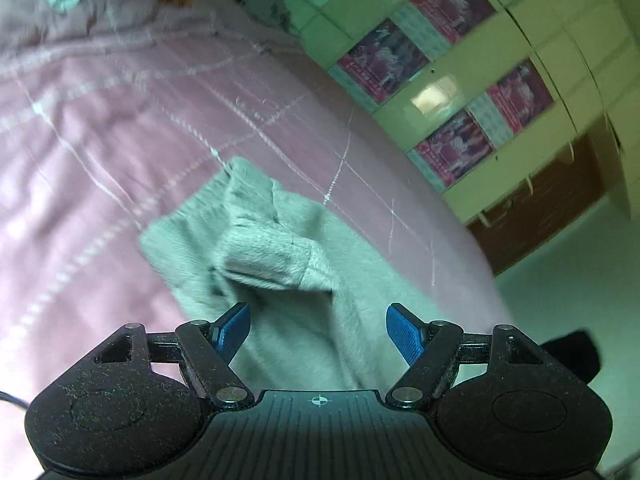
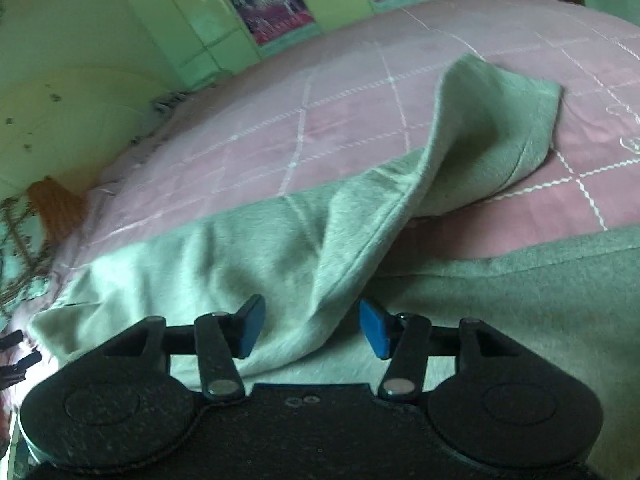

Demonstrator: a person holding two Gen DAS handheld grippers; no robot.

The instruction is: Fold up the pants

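The soft pale-green fleece pants [image 2: 224,256] lay rumpled on the pink checked quilt [image 1: 120,128], one leg flopped over, ready for folding. The left gripper [image 1: 318,328] and right gripper [image 2: 312,328] hovered above the pants, fingers [image 1: 404,332] parted, gripping nothing.

Pants [image 1: 280,248]: pale grey-green, fuzzy nap, no print. Bedspread [image 1: 120,128]: dusty pink w/ white stitched grid lines. Wardrobe [image 1: 460,92]: pale yellow-green doors, inset panels w/ magenta-pink pictures, light checked borders. Gripper bodies: black; pads [image 1: 404,334] blue, textured. Wall [image 2: 60,80]: cream-yellow w/ dark specks. Lower cabinet section [image 1: 540,208]: brown.
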